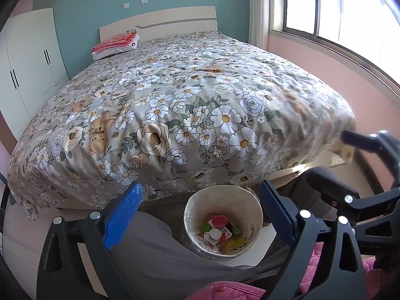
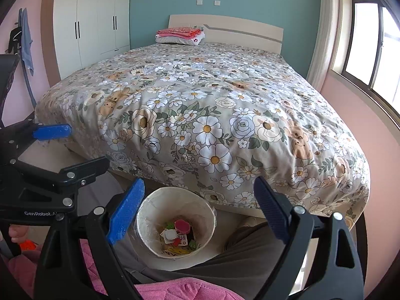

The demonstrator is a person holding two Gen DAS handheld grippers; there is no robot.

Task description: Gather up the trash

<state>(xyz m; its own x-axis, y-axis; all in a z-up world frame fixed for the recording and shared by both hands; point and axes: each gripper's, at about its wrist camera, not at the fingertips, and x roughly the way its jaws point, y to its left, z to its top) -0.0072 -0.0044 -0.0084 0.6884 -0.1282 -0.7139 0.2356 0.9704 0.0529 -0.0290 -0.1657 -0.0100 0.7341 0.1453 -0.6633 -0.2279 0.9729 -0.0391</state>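
Both tongs, left (image 1: 200,200) and right (image 2: 200,195), hang spread and empty above the round cream paper-lined bin (image 2: 150,215) at the bed's foot (trash already inside); scan the floral-quilted bed (image 2: 212,115) for leftovers.

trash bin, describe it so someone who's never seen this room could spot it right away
Start at the big bed with the floral quilt and go to its foot end. On the floor there, right against the overhanging quilt edge, stands a round cream plastic-lined trash bin. It is the only open container there, with small colourful scraps at its bottom.
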